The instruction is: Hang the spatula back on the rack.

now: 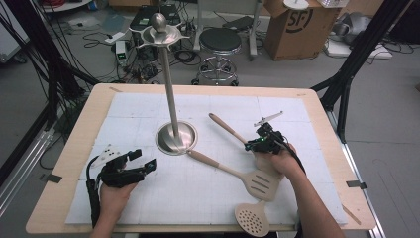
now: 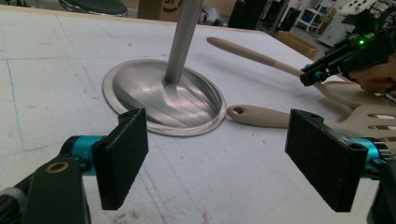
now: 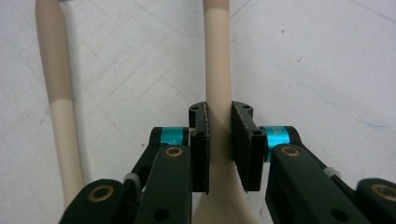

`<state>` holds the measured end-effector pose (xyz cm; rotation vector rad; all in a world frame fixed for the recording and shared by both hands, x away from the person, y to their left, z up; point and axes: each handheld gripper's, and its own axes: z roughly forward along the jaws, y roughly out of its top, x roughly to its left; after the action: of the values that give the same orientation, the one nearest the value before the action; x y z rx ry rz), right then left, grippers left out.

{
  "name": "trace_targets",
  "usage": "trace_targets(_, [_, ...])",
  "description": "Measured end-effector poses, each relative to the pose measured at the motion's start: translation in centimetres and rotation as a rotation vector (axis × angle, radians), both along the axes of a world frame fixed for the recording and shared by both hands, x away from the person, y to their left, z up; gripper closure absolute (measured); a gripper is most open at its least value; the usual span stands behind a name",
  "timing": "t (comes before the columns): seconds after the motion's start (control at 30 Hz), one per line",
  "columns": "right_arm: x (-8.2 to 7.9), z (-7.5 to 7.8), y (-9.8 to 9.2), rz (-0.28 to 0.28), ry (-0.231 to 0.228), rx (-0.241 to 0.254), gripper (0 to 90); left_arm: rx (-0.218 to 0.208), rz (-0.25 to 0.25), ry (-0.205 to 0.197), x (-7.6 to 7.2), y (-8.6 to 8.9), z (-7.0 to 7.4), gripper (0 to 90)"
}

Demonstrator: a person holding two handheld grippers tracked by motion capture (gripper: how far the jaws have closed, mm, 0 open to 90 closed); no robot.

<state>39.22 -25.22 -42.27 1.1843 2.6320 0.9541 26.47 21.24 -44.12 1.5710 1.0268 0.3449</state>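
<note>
The desk (image 1: pixel 74 148) carried a steel utensil stand (image 1: pixel 176 137) near its middle. Beyond it on the floor stood a cardboard box (image 1: pixel 297 27) printed "SF". The skimmer spoon (image 1: pixel 233 133) slanted up off the white mat, its handle clamped between the pads of the right claw (image 3: pixel 219 147). The slotted spatula (image 1: pixel 237 173) lay just beside it, flat. The left claw (image 2: pixel 224 158) stood wide apart, holding nothing, facing the stand's base.

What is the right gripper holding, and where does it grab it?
The right gripper is shut on a beige utensil's handle, low down where it widens toward the head. The left gripper is open and holds nothing.
</note>
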Motion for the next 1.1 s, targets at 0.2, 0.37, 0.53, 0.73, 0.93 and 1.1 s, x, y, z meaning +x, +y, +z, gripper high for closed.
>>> trace_targets(0.2, [-0.1, 0.8, -0.8, -0.029, 0.009, 0.076, 78.8, 0.002, 0.002, 0.002, 0.0, 0.0, 0.0, 22.0])
trace_targets(0.37, [-0.2, 1.7, -1.3, -0.056, -0.037, 0.128, 78.9, 0.003, 0.005, 0.000, 0.0, 0.0, 0.0, 22.0])
trace_targets(0.53, [-0.1, 2.7, -2.8, -0.125, -0.071, 0.250, 79.0, 0.000, 0.008, 0.002, 0.0, 0.0, 0.0, 22.1])
trace_targets(0.73, [-0.3, 3.1, -3.3, -0.150, -0.092, 0.279, 79.1, 0.005, 0.008, 0.005, 0.0, 0.1, 0.0, 22.0])
trace_targets(0.93, [-1.0, 4.5, -2.9, -0.132, -0.113, 0.335, 79.0, 0.004, 0.008, 0.004, 0.0, 0.1, 0.0, 22.1])
trace_targets(1.1, [-1.8, 7.2, -1.5, -0.098, -0.170, 0.392, 79.0, 0.001, 0.012, 0.000, 0.0, 0.1, 0.0, 22.1])
